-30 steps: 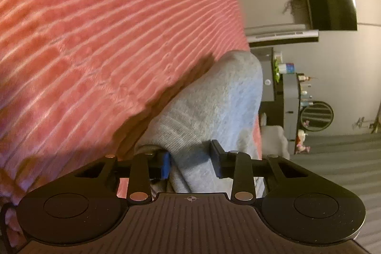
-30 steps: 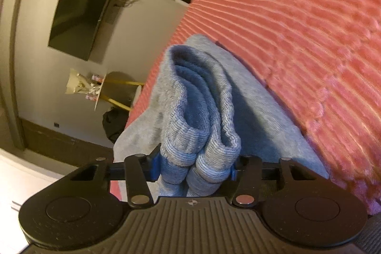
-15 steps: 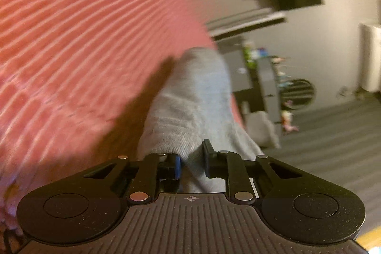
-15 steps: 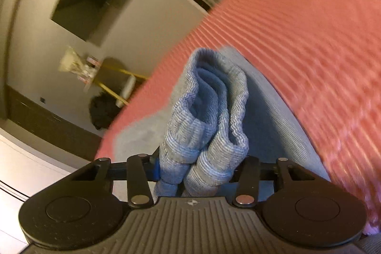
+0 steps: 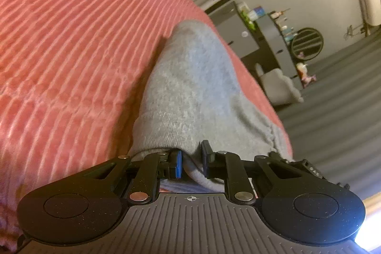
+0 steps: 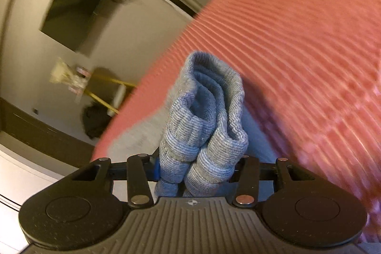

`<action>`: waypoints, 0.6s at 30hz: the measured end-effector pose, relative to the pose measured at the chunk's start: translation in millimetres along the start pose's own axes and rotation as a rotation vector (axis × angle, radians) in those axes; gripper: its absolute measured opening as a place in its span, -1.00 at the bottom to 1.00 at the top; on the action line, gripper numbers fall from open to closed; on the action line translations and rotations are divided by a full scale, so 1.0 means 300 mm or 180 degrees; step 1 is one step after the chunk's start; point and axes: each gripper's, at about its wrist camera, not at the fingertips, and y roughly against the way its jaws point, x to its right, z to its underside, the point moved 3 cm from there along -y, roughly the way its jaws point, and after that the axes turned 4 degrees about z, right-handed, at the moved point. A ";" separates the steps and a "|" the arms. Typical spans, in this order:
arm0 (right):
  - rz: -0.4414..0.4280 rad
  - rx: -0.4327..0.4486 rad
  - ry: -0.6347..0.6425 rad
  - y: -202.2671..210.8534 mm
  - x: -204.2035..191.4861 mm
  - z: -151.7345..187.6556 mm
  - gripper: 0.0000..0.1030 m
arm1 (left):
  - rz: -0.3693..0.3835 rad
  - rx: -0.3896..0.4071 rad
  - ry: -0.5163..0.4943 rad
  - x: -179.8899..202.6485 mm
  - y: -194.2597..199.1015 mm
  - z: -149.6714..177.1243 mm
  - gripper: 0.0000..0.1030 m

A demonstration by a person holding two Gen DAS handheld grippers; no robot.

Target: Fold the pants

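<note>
The grey pants [image 5: 190,92] lie on a pink ribbed bedspread [image 5: 71,39], close to its edge, and both grippers have a hold of them. The left gripper [image 5: 190,162] pinches a fold of plain grey fabric between its nearly closed fingers; the cloth rises from the jaws into a rounded hump that runs away toward the far side of the bed. The right gripper [image 6: 196,169] is clamped on a thick bunch of ribbed knit (a cuff or the waistband, hard to say which), several layers squeezed together and standing up between the jaws. Beyond that bunch more of the pants [image 6: 209,111] spreads flat on the bedspread [image 6: 297,51]. Past the bed edge, on the left of the right-wrist view, a dark television [image 6: 81,11] hangs on the wall; that view is somewhat blurred
</note>
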 end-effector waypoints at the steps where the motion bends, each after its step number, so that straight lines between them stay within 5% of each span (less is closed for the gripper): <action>1: -0.0015 0.0016 0.0028 0.002 0.001 0.003 -0.12 | -0.0034 0.0004 -0.0001 -0.006 0.004 0.004 -0.62; 6: 0.0134 -0.0173 0.0343 0.003 0.007 0.015 -0.03 | -0.0285 0.0073 0.0077 -0.038 0.053 0.009 -0.57; 10: 0.0320 -0.0146 0.0343 0.056 0.042 0.021 0.29 | -0.0279 0.0089 -0.0194 0.032 0.137 0.013 -0.39; 13: 0.0454 0.0136 0.0618 0.123 0.025 0.028 0.33 | -0.0370 0.0409 -0.0719 0.131 0.216 -0.027 0.00; 18: 0.0568 0.0808 0.1036 0.176 -0.080 0.027 0.29 | -0.0473 0.0580 -0.1132 0.236 0.161 -0.173 0.08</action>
